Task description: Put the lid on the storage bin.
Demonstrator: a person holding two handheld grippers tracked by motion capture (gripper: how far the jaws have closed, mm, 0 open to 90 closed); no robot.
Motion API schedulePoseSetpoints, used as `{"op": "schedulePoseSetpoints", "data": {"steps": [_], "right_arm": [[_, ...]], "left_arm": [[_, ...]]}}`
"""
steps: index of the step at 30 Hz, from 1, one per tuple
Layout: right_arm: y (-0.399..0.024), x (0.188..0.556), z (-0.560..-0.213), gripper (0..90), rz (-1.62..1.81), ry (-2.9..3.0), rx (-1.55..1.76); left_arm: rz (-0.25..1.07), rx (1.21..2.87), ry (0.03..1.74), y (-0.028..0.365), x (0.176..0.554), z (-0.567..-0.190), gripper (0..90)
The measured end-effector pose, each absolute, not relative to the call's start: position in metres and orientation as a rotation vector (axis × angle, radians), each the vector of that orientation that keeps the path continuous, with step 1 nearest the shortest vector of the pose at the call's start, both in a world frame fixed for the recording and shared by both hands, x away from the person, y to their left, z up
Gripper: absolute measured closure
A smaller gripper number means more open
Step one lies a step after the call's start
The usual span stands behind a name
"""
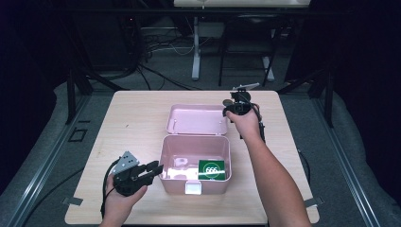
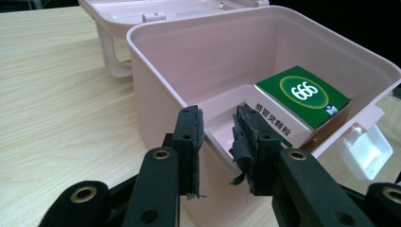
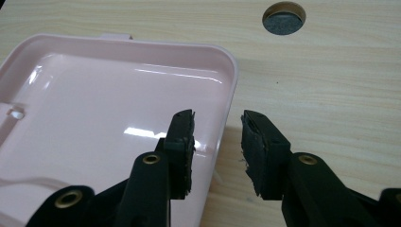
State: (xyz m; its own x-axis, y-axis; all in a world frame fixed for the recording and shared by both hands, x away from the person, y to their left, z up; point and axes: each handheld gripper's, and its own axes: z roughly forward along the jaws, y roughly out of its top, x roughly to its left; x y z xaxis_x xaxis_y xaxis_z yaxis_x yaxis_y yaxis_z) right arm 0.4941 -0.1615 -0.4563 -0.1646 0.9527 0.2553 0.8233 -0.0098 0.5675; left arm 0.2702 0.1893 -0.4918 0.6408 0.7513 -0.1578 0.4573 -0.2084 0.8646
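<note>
An open storage box (image 1: 195, 161) is set mid-table (image 1: 132, 118), its lid (image 1: 196, 119) laid flat behind it. 1 carton (image 1: 211, 169), apparently medicine, is lodged in its right part.

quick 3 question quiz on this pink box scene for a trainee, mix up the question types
1. True or false: the pink box has its lid shut.
2. What lies inside the box? A) a green carton B) a red cup C) a spoon
3. Fill in: the right claw straddles the edge of the ____.

Key
1. False: the lid lies open behind the box.
2. A: the green carton, marked 666, sits in the box's right part, away from the left claw, which is at the box's left wall.
3. lid
</note>
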Motion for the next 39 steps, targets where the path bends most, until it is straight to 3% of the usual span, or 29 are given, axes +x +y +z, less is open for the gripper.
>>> {"op": "schedulePoseSetpoints", "data": {"steps": [13, 39], "right_arm": [[-0.157, 0.505, -0.468, 67.5, 0.894, 2.04, 1.956], [-0.15, 0.509, -0.468, 85.1, 0.81, 2.021, 2.008]], "left_arm": [[0.375, 1.855, 0.962, 0.189, 0.27, -0.493, 71.9], [0.36, 1.838, 0.98, 0.189, 0.27, -0.493, 73.4]]}}
